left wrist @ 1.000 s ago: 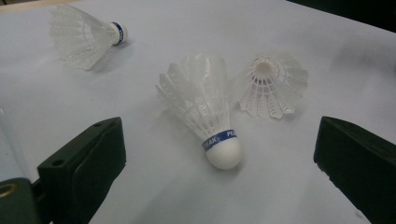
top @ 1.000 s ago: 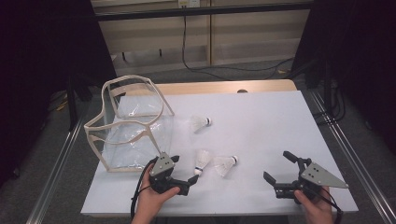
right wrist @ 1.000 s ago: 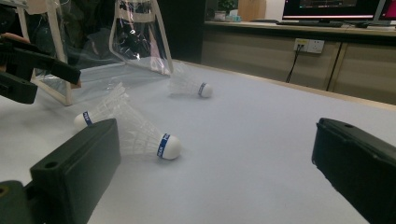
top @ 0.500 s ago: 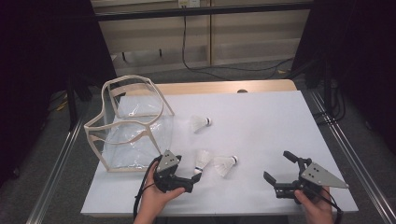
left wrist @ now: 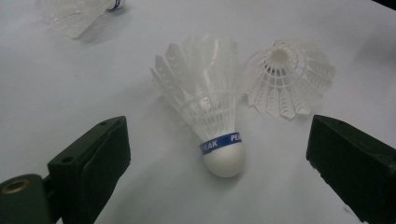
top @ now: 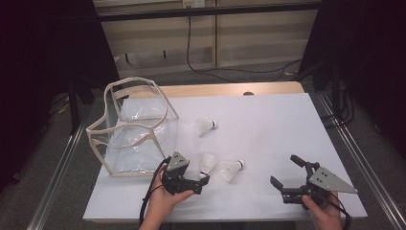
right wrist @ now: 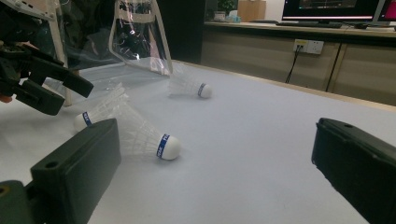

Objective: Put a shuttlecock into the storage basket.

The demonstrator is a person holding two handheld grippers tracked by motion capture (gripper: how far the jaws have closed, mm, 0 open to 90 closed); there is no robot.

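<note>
One tabletop (top: 287, 120), one clear bag (top: 136, 139), two grippers, three shuttlecocks. Left gripper (left wrist: 219, 163) jaws wide, nearest shuttlecock (left wrist: 210, 116) lying between them, untouched. Right gripper (right wrist: 210, 186) wide, holding nothing, well apart.

The white feathered shuttlecock with a rounded white cork (left wrist: 212, 116) lying between the jaws in the left gripper view wears a blue band just above the cork, printed in white letters that read "PEAK" twice (the second run cuts off at the band's curve). In the right gripper view, the blue bands on the other white shuttlecocks (right wrist: 140, 135) carry white lettering too small and blurred to make out.
</note>
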